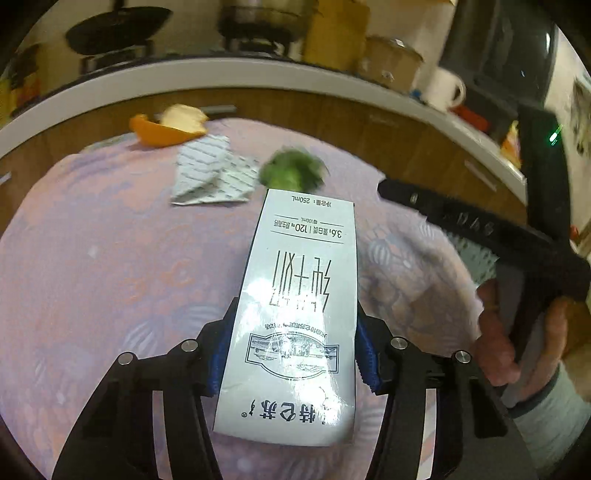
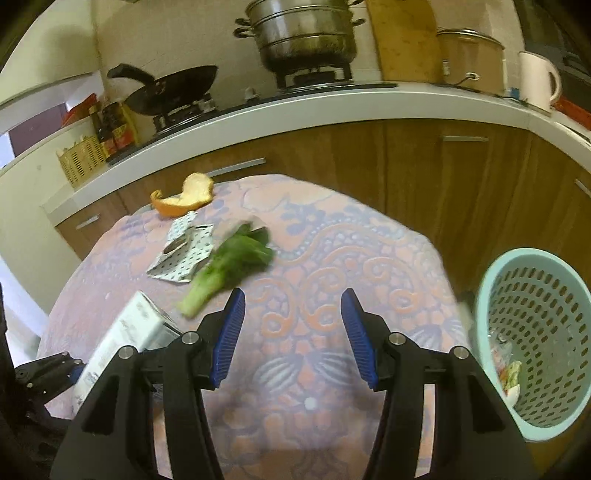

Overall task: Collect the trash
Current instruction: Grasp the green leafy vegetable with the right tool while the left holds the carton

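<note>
A white milk carton lies lengthways between the blue pads of my left gripper, which press on both its sides just above the pink patterned tablecloth. The same carton shows at the lower left of the right wrist view. My right gripper hovers open over bare cloth with nothing between its fingers. Farther back lie a green leafy vegetable, a crumpled dotted paper wrapper and an orange peel. A pale teal perforated basket stands at the table's right edge.
Some scraps lie in the basket. Behind the table runs a kitchen counter with a black pan, a steel steamer pot and a white kettle. A person's hand holds the other gripper's handle on the right.
</note>
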A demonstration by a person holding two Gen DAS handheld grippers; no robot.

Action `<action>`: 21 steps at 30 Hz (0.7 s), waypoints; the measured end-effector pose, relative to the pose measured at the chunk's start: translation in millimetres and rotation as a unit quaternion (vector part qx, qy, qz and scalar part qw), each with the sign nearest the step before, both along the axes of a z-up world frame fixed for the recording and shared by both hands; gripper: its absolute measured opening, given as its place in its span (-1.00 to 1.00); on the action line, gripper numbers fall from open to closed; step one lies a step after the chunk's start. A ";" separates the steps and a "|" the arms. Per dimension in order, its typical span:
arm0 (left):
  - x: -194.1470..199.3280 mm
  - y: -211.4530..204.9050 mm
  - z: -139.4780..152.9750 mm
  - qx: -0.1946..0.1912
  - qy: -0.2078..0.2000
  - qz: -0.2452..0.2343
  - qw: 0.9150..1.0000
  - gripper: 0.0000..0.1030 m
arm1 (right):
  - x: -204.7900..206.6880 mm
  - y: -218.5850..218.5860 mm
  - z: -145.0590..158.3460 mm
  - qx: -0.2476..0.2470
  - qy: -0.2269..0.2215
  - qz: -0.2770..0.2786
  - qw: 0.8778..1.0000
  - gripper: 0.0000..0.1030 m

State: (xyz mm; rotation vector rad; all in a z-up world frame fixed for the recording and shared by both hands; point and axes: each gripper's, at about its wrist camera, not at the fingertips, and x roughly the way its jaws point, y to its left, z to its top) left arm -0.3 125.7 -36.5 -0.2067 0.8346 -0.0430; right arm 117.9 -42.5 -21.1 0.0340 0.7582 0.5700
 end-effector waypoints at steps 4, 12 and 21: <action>-14.9 14.8 3.4 0.000 -0.013 0.055 0.998 0.02 | -0.5 20.5 2.4 -0.003 0.019 0.023 1.000 -0.02; -27.4 59.2 1.9 -0.031 -0.047 0.164 0.985 0.02 | 16.5 81.2 -10.6 -0.041 0.046 0.046 0.997 -0.02; -33.4 62.8 1.1 -0.043 -0.057 0.180 0.981 0.02 | 24.2 111.8 -18.2 -0.079 0.054 0.025 0.995 -0.31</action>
